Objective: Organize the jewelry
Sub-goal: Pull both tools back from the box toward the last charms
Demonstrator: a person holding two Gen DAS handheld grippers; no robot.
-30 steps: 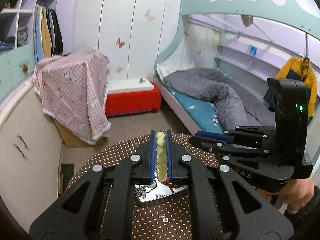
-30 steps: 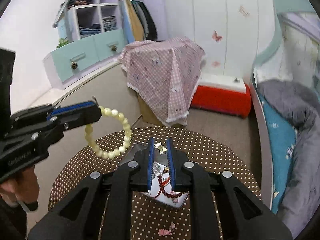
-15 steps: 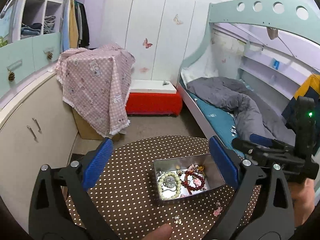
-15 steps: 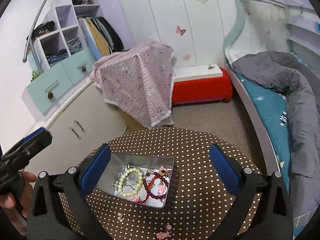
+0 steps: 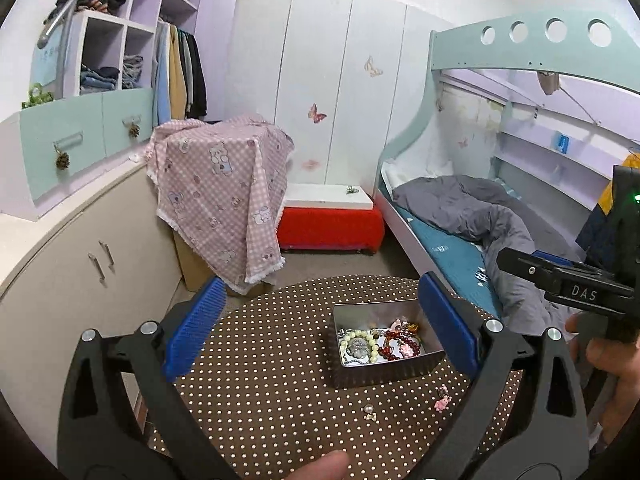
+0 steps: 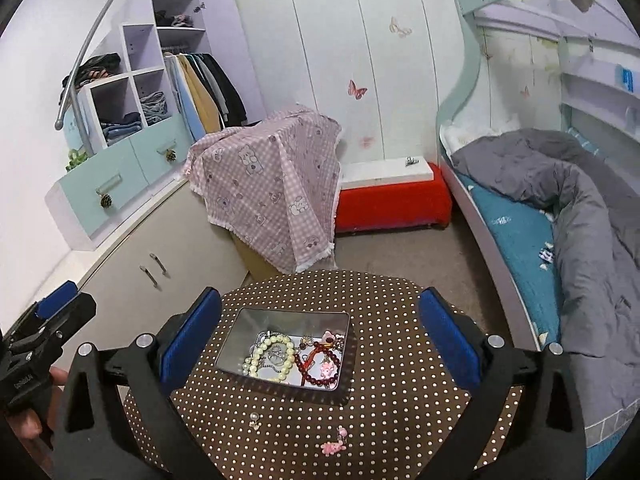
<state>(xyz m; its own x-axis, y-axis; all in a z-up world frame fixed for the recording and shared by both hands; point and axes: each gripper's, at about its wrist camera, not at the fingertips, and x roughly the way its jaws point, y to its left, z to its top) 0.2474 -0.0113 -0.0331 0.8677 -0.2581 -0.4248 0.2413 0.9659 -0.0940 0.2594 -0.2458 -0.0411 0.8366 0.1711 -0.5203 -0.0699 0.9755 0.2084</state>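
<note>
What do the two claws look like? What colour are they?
Both are black plastic with silver screws and two ribbed blue pads. The left claw and right claw look the same. Seen from the left camera, the right one's side has white letters, "DAS", and a little green light. Bare skin-coloured hands hold them.

Left gripper (image 5: 320, 320): jaws spread wide, nothing between the blue pads (image 5: 195, 326), and a fingertip (image 5: 326, 466) of the holding hand shows at the bottom edge of its own view. Right gripper (image 6: 320, 322): jaws likewise spread wide and empty, blue pads (image 6: 450, 340) well apart. Each tool shows at the edge of the other's view, gripped by a bare hand (image 5: 610, 360), the two held side by side.
</note>
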